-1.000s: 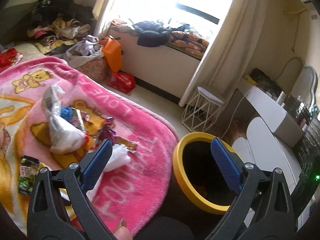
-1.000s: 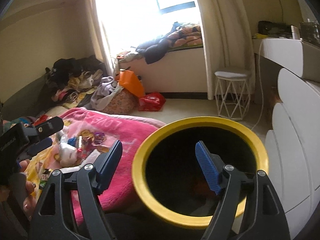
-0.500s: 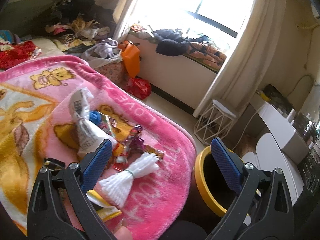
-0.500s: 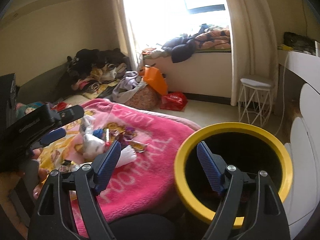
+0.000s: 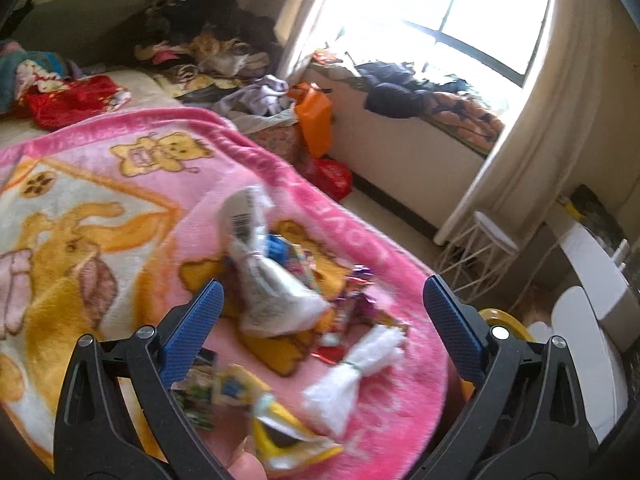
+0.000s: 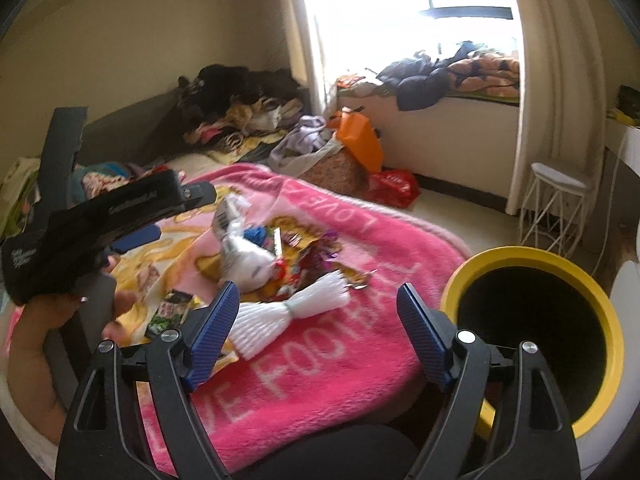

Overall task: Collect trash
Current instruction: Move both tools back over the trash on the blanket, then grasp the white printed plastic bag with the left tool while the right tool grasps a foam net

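A heap of trash lies on the pink blanket [image 5: 120, 184] [image 6: 360, 340]: a crumpled white plastic bag [image 5: 272, 296] [image 6: 244, 256], a white fringed bundle [image 5: 352, 376] [image 6: 288, 316], colourful snack wrappers [image 5: 352, 300] [image 6: 308, 256] and a green packet [image 6: 170, 312]. My left gripper [image 5: 322, 316] hovers open above the heap with nothing between its fingers; a hand carries it at the left of the right wrist view, where its body [image 6: 108, 216] shows. My right gripper [image 6: 318, 332] is open and empty over the blanket's front. The yellow-rimmed black bin [image 6: 536, 320] [image 5: 504, 320] stands right of the bed.
Piled clothes [image 6: 240, 112] lie at the bed's far end. An orange bag [image 6: 360, 140] and a red bag [image 6: 394, 186] sit on the floor by the window seat. A white wire stool [image 6: 556, 208] and white furniture [image 5: 592, 320] stand right.
Both views have swung left from the bin toward the trash on the blanket. The bin has slid to the right edge, and the left gripper now hangs over the heap.
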{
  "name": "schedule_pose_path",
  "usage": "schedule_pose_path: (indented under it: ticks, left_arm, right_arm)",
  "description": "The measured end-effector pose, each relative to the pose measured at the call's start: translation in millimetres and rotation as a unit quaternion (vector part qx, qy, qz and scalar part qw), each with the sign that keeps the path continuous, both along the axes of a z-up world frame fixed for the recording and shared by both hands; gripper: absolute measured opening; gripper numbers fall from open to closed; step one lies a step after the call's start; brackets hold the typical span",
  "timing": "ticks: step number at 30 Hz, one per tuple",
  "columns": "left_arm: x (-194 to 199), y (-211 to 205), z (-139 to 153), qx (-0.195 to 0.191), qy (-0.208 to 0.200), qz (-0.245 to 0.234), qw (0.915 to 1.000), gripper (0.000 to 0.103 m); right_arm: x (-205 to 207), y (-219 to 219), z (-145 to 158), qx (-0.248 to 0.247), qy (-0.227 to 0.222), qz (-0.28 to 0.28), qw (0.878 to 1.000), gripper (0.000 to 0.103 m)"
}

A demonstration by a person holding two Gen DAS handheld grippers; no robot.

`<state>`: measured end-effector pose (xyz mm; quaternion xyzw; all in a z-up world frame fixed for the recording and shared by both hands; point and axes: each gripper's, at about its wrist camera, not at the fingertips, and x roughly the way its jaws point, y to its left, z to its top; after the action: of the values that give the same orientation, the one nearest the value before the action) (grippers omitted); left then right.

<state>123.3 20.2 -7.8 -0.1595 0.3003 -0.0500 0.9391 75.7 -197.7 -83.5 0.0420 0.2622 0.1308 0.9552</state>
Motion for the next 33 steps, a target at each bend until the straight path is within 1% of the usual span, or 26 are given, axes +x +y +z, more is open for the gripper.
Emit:
schedule_pose_path:
  ticks: [3,8,13,20,24,27,31,33]
  left_arm:
    - [6.6,16.7,-4.8,0.002,0.014,0.017,0.9998,0.092]
    - [10.7,35.5,-10.9,-0.001,0.022,0.032,0.9993,0.092]
    - [19.3,43.9,-15.7,-0.002,0.035,0.034,0.9988,0.092]
    - [43.4,46.2,-32.1,-0.009,0.072,0.023,0.9971,0.092]
    - [60.9,44.1,-50.8,-0.019,0.108,0.013,0.9938,0.092]
    - [69.6,43.9,-60.2,-0.029,0.127,0.011,0.9914,0.092]
    - [77.7,41.5,-70.1,-0.052,0.145,0.007,0.988,0.092]
    - [81.2,38.0,-75.5,-0.066,0.154,0.003,0.986,0.092]
  right_arm:
    - [8.4,11.6,-4.7,-0.001,0.023,0.018,1.0,0.078]
    - [22.9,33.4,-14.1,-0.015,0.05,0.035,0.998,0.078]
    - [39.8,53.7,-26.5,-0.019,0.087,0.044,0.995,0.078]
    - [66.0,68.2,-40.4,-0.016,0.128,0.038,0.991,0.078]
    - [74.6,78.3,-48.1,-0.021,0.142,0.042,0.989,0.078]
    - [79.6,81.6,-55.5,-0.023,0.157,0.04,0.987,0.078]
    - [85.8,76.8,-64.1,-0.018,0.181,0.034,0.983,0.073]
    - [89.5,70.3,-67.4,-0.004,0.195,0.031,0.98,0.066]
